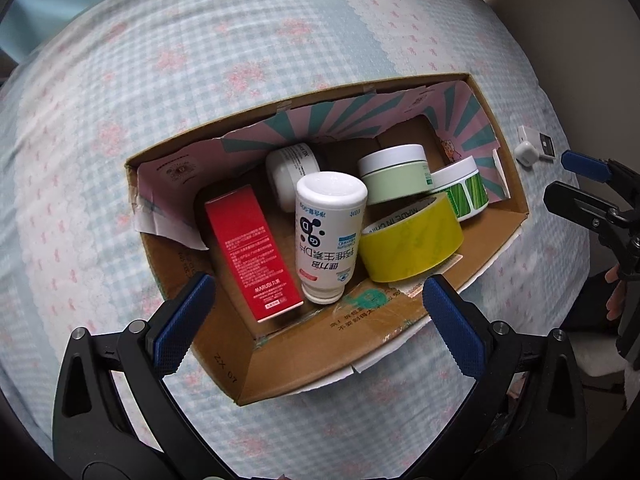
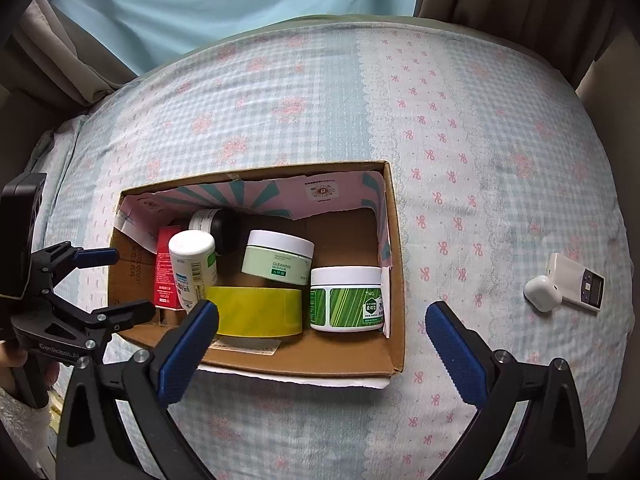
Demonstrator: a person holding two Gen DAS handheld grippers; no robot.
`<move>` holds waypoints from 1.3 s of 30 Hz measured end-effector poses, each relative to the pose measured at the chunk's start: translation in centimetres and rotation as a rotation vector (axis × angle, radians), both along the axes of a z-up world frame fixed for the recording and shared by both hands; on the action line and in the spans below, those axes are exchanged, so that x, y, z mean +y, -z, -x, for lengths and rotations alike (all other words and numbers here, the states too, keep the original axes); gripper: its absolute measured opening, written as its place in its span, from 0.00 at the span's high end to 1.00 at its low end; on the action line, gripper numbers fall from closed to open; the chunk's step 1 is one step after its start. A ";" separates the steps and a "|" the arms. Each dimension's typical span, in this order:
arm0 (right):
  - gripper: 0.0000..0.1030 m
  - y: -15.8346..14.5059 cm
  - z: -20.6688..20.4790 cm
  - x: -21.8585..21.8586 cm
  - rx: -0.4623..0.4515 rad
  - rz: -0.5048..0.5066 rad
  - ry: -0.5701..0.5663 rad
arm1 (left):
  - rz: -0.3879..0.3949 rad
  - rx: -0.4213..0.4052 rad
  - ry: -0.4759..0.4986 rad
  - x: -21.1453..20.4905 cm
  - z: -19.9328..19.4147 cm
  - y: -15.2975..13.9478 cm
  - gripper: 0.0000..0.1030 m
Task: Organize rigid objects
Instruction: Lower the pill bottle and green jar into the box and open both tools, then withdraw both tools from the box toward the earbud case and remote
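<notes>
An open cardboard box (image 1: 320,360) (image 2: 394,280) lies on the bed. It holds a red carton (image 1: 250,252) (image 2: 165,276), a white bottle (image 1: 328,236) (image 2: 193,266), a dark jar (image 1: 290,172) (image 2: 216,226), a pale green jar (image 1: 394,174) (image 2: 278,256), a green-striped jar (image 1: 460,188) (image 2: 346,298) and a yellow tape roll (image 1: 412,240) (image 2: 256,310). My left gripper (image 1: 316,316) (image 2: 116,284) is open and empty above the box's near wall. My right gripper (image 2: 320,344) (image 1: 568,184) is open and empty over the box's front edge.
A white earbud case (image 2: 542,292) (image 1: 528,152) and a small white device with a screen (image 2: 576,282) (image 1: 538,140) lie on the checked bedsheet (image 2: 320,100) right of the box. Curtains (image 2: 200,0) hang beyond the bed.
</notes>
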State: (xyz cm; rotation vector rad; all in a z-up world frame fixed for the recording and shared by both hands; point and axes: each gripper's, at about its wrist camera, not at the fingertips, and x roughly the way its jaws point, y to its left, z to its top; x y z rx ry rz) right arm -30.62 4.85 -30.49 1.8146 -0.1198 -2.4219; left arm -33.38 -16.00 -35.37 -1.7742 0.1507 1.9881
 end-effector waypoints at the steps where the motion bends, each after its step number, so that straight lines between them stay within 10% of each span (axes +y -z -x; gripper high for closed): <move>1: 0.00 -0.2 -0.1 0.1 0.001 0.003 0.006 | 0.003 0.007 -0.001 0.0 -0.2 -0.3 0.00; 27: 0.00 -13.0 -9.3 -0.1 0.175 -0.048 0.098 | 0.044 0.232 -0.202 -2.3 -9.5 -14.7 0.00; 39: 0.00 -17.0 -15.1 7.7 0.247 -0.139 0.080 | -0.005 0.296 -0.282 2.0 -15.1 -18.2 0.00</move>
